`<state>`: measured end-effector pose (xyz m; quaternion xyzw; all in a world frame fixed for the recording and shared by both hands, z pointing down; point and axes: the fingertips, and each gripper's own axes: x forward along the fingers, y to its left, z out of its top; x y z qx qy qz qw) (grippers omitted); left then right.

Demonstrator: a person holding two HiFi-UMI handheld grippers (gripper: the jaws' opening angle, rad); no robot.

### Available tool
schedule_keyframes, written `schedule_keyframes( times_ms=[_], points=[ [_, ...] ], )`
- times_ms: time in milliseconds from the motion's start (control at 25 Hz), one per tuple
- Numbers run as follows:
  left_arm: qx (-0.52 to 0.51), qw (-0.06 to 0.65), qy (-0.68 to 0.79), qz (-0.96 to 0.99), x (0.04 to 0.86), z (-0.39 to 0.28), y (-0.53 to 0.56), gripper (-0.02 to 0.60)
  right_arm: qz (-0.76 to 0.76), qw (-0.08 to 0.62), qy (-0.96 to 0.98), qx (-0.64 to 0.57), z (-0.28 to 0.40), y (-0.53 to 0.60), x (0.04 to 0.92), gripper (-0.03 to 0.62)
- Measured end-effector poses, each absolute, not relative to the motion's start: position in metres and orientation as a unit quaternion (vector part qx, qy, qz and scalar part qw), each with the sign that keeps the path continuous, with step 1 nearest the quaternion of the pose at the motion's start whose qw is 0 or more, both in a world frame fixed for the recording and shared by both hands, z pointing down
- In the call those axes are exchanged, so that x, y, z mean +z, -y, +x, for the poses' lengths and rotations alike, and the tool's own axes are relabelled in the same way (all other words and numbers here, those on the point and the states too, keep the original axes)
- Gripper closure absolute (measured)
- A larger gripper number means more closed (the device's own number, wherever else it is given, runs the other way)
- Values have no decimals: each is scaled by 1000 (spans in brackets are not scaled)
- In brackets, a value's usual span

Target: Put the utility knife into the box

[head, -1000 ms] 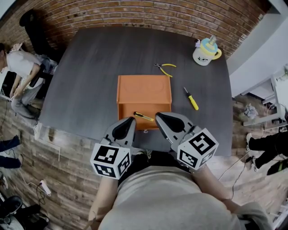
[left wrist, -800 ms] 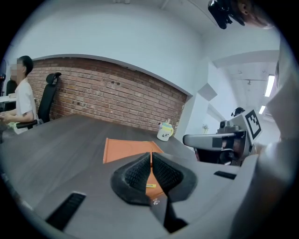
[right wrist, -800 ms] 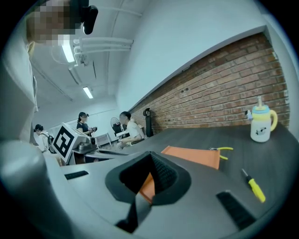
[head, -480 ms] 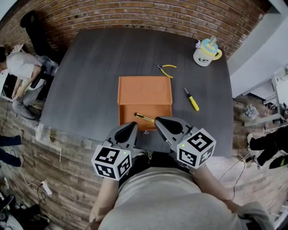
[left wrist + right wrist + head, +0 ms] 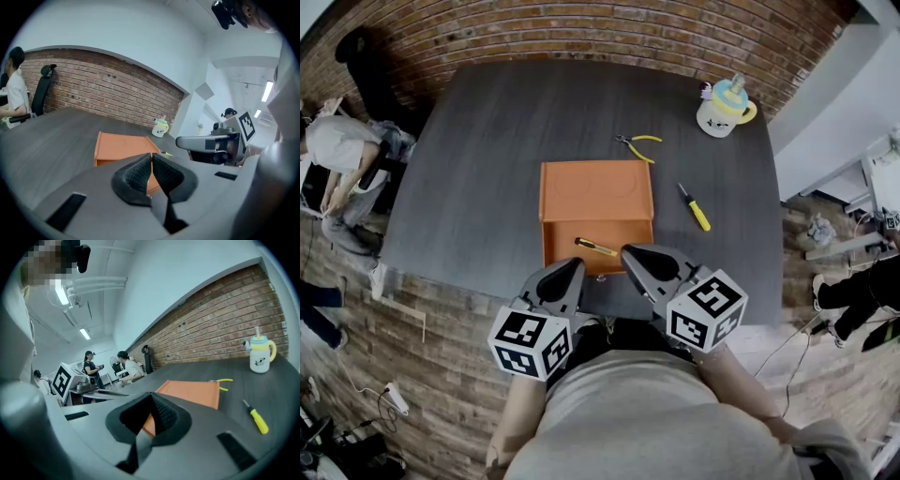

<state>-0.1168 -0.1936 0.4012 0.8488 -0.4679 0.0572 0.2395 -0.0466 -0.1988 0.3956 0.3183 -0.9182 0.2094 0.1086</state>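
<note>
An orange box (image 5: 595,190) sits mid-table, its front compartment open toward me. The yellow and black utility knife (image 5: 596,247) lies inside that compartment. My left gripper (image 5: 566,268) and right gripper (image 5: 629,253) hover side by side over the table's near edge, just short of the box front. Both are shut with nothing between the pads. The left gripper view has its jaws (image 5: 151,161) closed in front of the box (image 5: 123,146). The right gripper view has its jaws (image 5: 151,402) closed too, with the box (image 5: 192,392) beyond.
Yellow-handled pliers (image 5: 637,145) lie behind the box, a yellow screwdriver (image 5: 695,207) to its right, and a lidded cup (image 5: 724,107) at the far right corner. A person (image 5: 337,150) sits beyond the table's left edge. A brick floor surrounds the table.
Both grippers have drawn back a little toward my body, away from the box front. The knife stays where it lay in the box.
</note>
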Motion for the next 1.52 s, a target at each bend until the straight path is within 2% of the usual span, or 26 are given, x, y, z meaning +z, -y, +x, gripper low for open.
schedule_keyframes(
  times_ms=[1520],
  points=[
    [70, 254, 463, 846, 414, -111, 202, 555, 312, 142, 914, 218, -45, 200, 412, 588]
  ],
)
